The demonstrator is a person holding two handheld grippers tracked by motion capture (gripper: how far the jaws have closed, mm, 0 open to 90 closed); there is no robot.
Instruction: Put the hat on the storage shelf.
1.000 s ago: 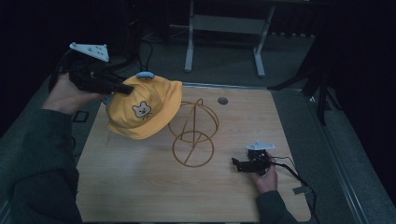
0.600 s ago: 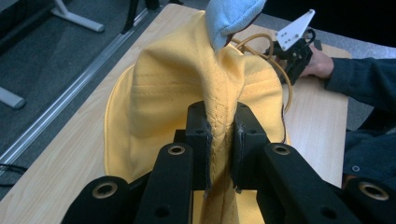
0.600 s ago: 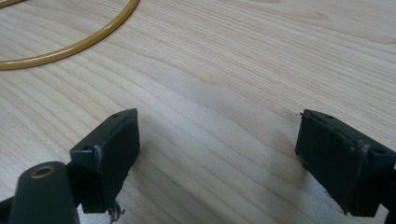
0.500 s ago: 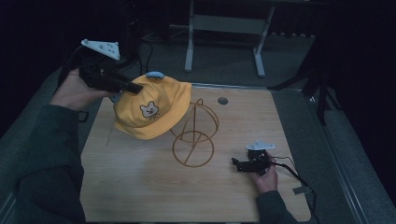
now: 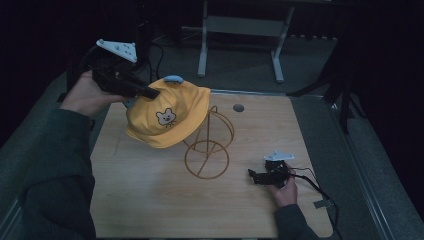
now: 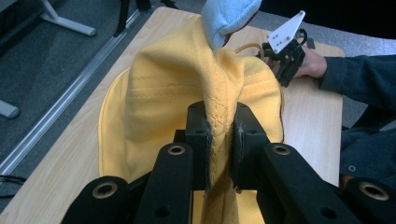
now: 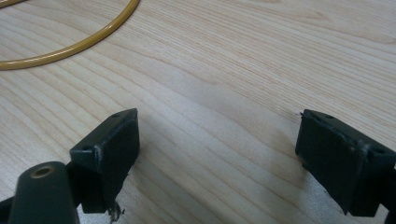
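above the table's far left corner, the left gripper pinches a fold of the yellow cap, its jaws pressed on the fabric; the cap hangs in the air, its far edge at the wire stand. the right gripper rests low on the wooden table beside the stand's ring, jaws spread wide apart.

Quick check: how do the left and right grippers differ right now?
The left gripper is shut on a fold of the yellow hat; the right gripper is open and holds nothing. The left is raised above the table beside the wire stand; the right sits low on the wood. Both have black jaws.
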